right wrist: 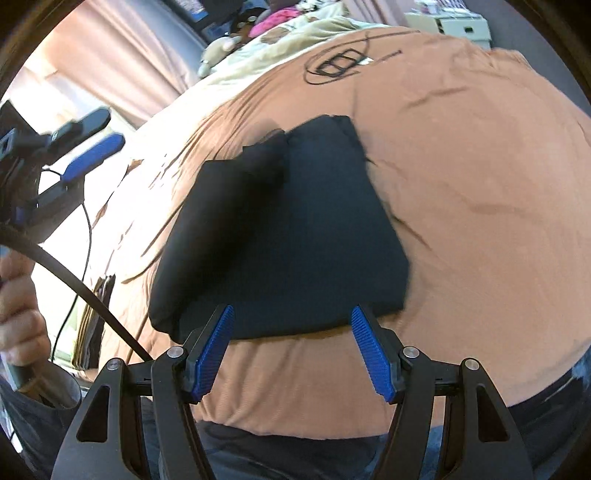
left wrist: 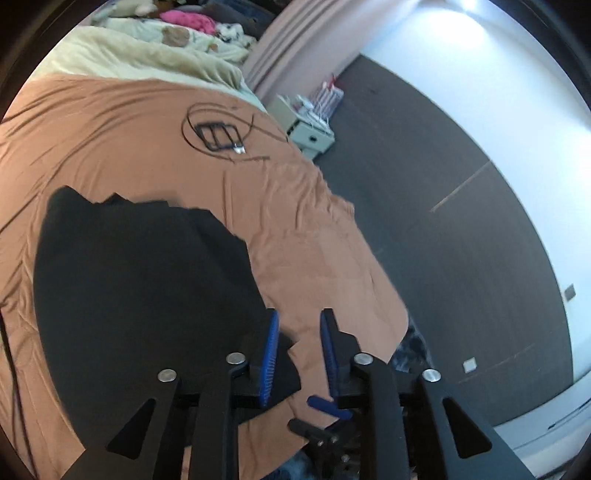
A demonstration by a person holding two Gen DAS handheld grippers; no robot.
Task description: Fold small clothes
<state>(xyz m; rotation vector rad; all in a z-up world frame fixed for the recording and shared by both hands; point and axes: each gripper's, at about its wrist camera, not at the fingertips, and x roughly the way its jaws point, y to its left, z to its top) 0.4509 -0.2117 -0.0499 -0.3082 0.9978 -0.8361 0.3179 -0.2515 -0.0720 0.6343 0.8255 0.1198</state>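
Note:
A black garment [right wrist: 284, 229] lies folded into a rough rectangle on the orange bedsheet [right wrist: 480, 206]. My right gripper [right wrist: 291, 312] stands open just above the garment's near edge, its blue pads wide apart with nothing pressed between them. In the left wrist view the same garment [left wrist: 147, 288] spreads to the left. My left gripper [left wrist: 300, 317] is narrowly open over the garment's right corner and bare sheet [left wrist: 314, 240], and its pads grip nothing. From the right wrist view, the left gripper [right wrist: 110, 127] hangs off to the far left, held by a hand [right wrist: 18, 314].
A coiled black cable with a small black frame [left wrist: 218, 136] lies further back on the sheet. Cream blankets [left wrist: 147, 55] and a pink cloth [left wrist: 188, 18] pile up at the far end. The bed's edge drops to a dark floor [left wrist: 461, 240], where a white drawer unit [left wrist: 312, 134] stands.

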